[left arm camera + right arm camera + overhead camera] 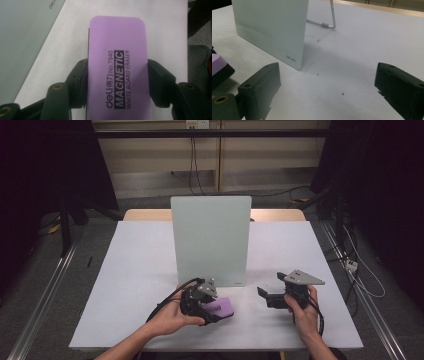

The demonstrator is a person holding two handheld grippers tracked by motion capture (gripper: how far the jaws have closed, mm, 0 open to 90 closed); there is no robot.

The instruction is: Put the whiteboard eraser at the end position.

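Observation:
A purple magnetic whiteboard eraser [117,67] sits between the jaws of my left gripper [117,83], which is shut on its two long sides. From above, the eraser [223,307] and left gripper [212,309] rest low over the white table [135,270], just in front of an upright pale green glass whiteboard [211,237]. My right gripper [267,297] is open with nothing between its jaws, to the right of the board's lower corner. In the right gripper view the gripper [327,87] faces the whiteboard [272,27], and the eraser [218,63] shows at the left edge.
The whiteboard leans on a thin metal stand [329,20] behind it. The table's front edge [215,347] lies close under both hands. Dark floor, rails and cables [360,270] surround the table.

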